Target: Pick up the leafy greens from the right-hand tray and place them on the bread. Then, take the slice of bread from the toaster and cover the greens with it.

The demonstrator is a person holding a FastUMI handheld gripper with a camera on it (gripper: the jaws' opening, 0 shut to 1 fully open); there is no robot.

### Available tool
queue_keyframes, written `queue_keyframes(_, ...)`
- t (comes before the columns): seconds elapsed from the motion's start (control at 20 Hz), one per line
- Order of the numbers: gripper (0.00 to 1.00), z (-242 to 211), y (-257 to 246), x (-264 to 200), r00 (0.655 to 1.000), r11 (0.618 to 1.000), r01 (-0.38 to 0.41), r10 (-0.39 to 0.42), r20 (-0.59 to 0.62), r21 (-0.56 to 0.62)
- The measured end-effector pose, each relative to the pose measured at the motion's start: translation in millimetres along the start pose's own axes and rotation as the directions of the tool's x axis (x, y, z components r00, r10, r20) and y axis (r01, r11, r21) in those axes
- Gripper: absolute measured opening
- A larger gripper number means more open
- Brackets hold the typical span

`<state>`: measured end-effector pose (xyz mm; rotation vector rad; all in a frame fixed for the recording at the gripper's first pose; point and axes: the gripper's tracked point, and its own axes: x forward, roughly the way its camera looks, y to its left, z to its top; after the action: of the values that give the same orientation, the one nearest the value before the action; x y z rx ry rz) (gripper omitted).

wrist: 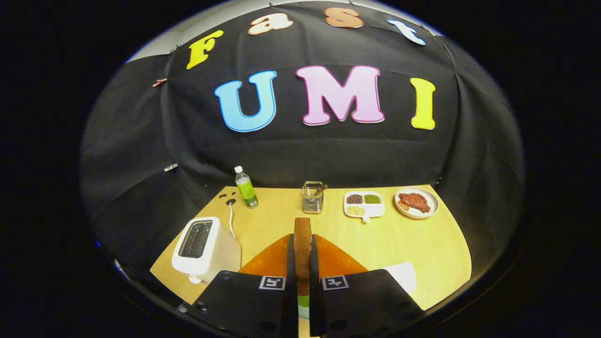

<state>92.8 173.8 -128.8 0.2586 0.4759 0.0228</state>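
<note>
My gripper [303, 256] is shut on a slice of bread [303, 234], held on edge between both fingers, its brown crust standing up above the fingertips. It hangs over an orange mat [338, 258]. Low between the fingers a strip of green [304, 300] shows on something white; the rest of it is hidden by the gripper. The white toaster [204, 246] stands to the left of the fingers, its slots dark. A white tray [399, 274] peeks out just right of the right finger.
On the yellow table [422, 244], far side: a green-labelled bottle [246, 188], a small metal wire holder [312, 197], a white divided dish of seeds [364, 204] and a white plate with red meat [416, 202]. The toaster's cord [231, 218] runs to a hole at the back left.
</note>
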Motion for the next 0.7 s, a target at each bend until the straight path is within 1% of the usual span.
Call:
queue_keyframes(0.1, 0.13, -24.6, -17.1, 4.7, 0.999, 0.999, 0.02, -0.019, -0.026, 0.025)
queue_keyframes(0.3, 0.14, -68.6, -27.5, 21.1, 0.996, 0.994, 0.037, -0.029, -0.082, 0.102)
queue_keyframes(0.55, 0.14, -107.1, -12.4, 46.3, 0.991, 0.973, 0.016, 0.015, -0.132, 0.232)
queue_keyframes(0.7, 0.13, -114.1, -5.6, 60.2, 0.991, 0.941, -0.007, 0.052, -0.122, 0.339)
